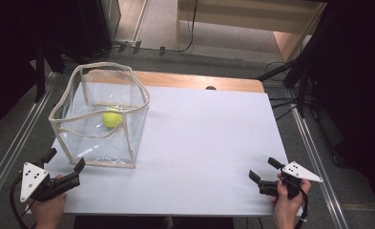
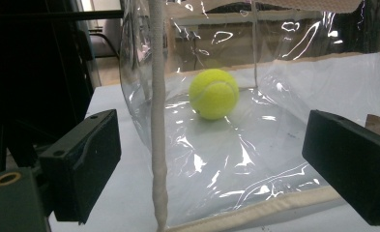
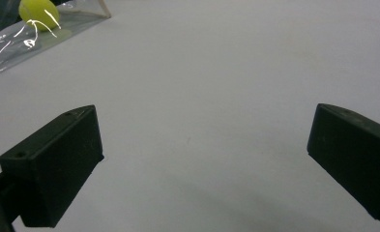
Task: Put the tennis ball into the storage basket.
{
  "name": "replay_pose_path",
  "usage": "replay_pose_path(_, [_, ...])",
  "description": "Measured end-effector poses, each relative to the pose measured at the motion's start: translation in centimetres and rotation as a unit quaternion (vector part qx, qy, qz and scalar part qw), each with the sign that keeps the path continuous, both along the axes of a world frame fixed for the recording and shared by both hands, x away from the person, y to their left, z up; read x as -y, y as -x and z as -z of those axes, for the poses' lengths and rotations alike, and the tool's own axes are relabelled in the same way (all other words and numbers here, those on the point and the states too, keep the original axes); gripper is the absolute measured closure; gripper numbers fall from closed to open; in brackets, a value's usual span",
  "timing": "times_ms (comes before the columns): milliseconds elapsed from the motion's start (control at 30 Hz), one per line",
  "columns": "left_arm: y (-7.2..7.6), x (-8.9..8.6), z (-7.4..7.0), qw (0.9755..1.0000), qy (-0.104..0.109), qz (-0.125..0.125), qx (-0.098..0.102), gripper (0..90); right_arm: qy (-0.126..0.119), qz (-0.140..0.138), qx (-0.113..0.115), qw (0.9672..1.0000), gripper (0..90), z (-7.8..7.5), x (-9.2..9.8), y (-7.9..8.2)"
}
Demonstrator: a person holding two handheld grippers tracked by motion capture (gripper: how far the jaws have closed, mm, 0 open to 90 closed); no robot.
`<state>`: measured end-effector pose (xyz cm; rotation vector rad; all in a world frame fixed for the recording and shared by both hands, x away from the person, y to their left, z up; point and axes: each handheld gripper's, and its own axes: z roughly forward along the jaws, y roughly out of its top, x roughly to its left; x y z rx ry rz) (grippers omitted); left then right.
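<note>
Item one: the bag [image 1: 99, 138], which I see on the left part of the white counter [image 1: 204, 143]. It is a box-shaped bag of clear, glossy film, open at the top, with cream fabric trim along its rim and edges. The rim sags and bows unevenly; the walls crease and throw back bright glare. In the left gripper view a trimmed corner seam runs upright just ahead of my jaws, and the bottom seam runs across low in front of them.

Item two: the ball [image 1: 111, 117], a yellow-green tennis ball with a fuzzy nap, resting on the bag's floor, toward the far side, touching neither seam that I can see.

Item three: my left hand-held gripper [image 1: 62, 161], at the near left corner of the counter, just beside the bag's near wall, jaws spread wide and holding nothing.

Item four: my right hand-held gripper [image 1: 263, 169], at the near right edge, well apart from the bag, jaws likewise spread, over bare counter.
</note>
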<state>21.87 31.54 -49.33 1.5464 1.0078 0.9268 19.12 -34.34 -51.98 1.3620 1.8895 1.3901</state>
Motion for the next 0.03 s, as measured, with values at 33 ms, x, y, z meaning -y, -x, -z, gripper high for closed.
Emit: replay_pose_path(33, [0.00,0.00,0.00,1.0000,0.000,0.000,0.000,6.9,0.000,0.000,0.000,1.0000,0.0,0.01,0.01,-0.01])
